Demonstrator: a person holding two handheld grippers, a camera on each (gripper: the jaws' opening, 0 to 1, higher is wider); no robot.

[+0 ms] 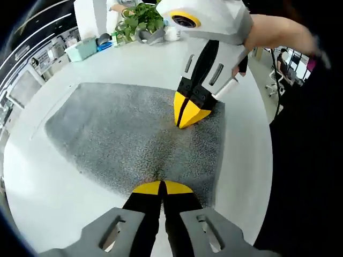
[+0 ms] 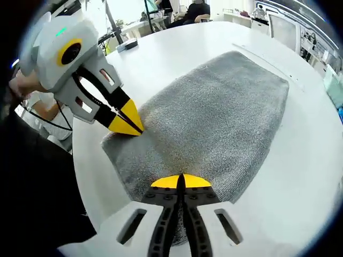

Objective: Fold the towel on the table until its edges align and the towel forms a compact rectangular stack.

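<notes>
Left gripper (image 1: 161,187): jaws pressed together on the towel's (image 1: 123,134) near edge. Right gripper (image 2: 181,182): likewise closed, pinching the neighbouring corner. Towel: grey, lying flat on the white table (image 1: 53,209); probably soft, light, limp. Best held at corners.

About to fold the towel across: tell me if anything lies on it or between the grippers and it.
Nothing visible does. The left gripper and right gripper both sit shut at the grey towel near its edge, and its top is bare. The plant and box stand off across the table.
</notes>
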